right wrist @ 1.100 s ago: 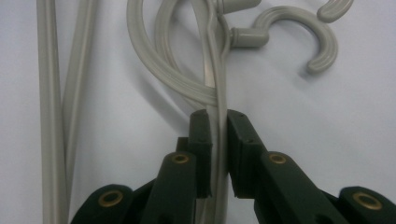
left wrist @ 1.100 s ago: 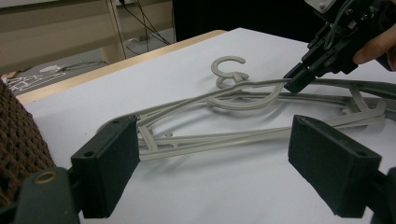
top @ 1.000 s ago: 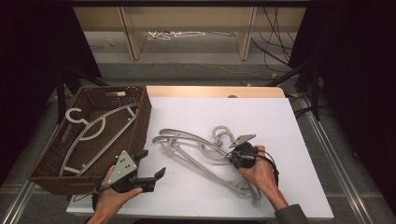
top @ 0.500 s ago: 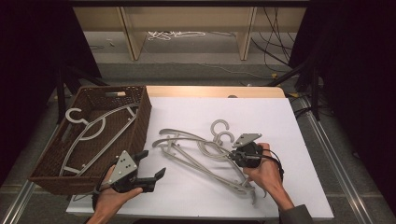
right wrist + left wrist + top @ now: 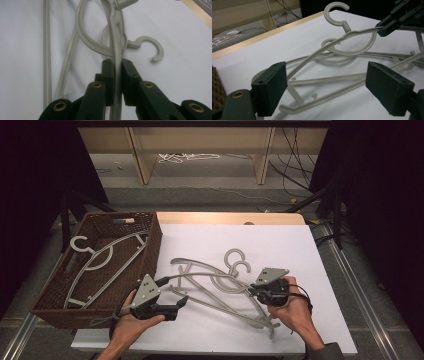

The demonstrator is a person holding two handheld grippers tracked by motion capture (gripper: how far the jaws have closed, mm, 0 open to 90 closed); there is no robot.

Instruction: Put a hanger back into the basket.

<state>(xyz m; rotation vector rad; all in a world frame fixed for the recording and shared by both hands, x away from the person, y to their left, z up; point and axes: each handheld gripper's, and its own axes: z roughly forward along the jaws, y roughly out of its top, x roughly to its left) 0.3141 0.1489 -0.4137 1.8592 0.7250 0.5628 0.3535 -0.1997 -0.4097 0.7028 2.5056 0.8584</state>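
Right gripper (image 5: 117,72) jaws clamped on hanger (image 5: 115,50) arm; left gripper (image 5: 327,85) jaws apart, nearby.

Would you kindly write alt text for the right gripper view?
The right claw is shut on the thin arm of a grey hanger, seen from close up. Beyond it, more hanger hooks and bars lie tangled on the white table.

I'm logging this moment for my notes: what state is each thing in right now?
Left claw: open, jaws wide apart, holding nothing, low over the table.
Right claw: shut on a hanger's arm.
Gripped hanger: lifted at the hook end, tangled with the others.
Other loose hangers: lying flat on the white table.
Basket: holds hangers.
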